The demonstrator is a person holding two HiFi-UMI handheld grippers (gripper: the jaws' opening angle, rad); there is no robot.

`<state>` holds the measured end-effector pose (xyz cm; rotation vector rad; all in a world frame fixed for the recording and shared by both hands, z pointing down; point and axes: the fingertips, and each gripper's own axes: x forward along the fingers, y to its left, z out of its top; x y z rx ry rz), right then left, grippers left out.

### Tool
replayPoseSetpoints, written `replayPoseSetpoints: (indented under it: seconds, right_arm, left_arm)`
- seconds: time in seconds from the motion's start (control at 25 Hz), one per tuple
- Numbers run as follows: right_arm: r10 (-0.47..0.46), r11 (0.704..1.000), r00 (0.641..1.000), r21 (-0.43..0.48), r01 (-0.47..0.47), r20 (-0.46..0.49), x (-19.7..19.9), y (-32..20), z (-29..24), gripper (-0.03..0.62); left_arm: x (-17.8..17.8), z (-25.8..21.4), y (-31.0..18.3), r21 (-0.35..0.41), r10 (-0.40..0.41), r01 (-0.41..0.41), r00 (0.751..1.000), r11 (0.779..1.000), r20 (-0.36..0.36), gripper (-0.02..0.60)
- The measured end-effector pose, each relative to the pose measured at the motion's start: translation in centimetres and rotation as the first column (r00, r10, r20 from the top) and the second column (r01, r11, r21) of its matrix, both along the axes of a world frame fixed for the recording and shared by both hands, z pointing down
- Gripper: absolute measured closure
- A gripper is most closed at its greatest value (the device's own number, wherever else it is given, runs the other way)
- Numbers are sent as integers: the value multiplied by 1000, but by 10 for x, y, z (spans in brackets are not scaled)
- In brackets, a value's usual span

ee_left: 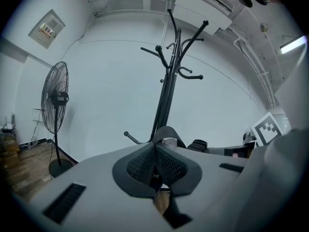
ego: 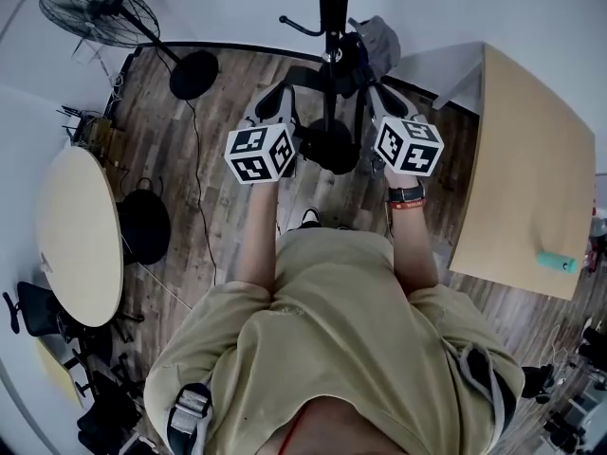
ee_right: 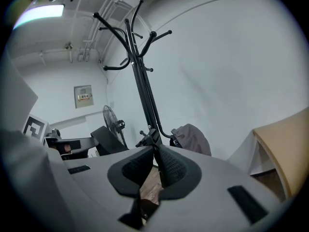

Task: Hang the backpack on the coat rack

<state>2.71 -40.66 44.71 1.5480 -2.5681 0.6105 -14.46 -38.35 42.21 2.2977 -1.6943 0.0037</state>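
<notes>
The black coat rack (ego: 333,8) stands straight ahead, its hooked arms spread high in the left gripper view (ee_left: 166,91) and the right gripper view (ee_right: 142,86). A grey backpack (ego: 381,41) hangs against the pole's right side, seen low by the pole (ee_right: 193,139). A black strap (ego: 305,74) runs from it toward my left gripper (ego: 275,102). That gripper (ee_left: 155,149) is shut, with a dark mesh strap loop (ee_left: 166,133) at its tips. My right gripper (ego: 387,100) is also shut (ee_right: 154,151), with a black strap piece (ee_right: 148,140) at its tips.
A standing fan (ego: 100,12) is at the far left (ee_left: 57,105). A round pale table (ego: 81,235) sits left, a wooden desk (ego: 526,178) right with a teal object (ego: 555,262) on it. The rack's round base (ego: 329,146) lies between my grippers on the wood floor.
</notes>
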Motion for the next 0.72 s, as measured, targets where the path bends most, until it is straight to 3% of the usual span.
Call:
replayPoseSetpoints:
  seconds: [0.28,0.72]
  right_arm:
    - [67,998,998,-9,-66,12,14,-28,6,543]
    - [96,994,995,-52,-97,-30,14,-46,32,545]
  left_arm:
    - [-5,6,-24,-13,25,-25,1000,1000,4,557]
    - [-16,35,-51,-88,26,-30,999,996,-39,557]
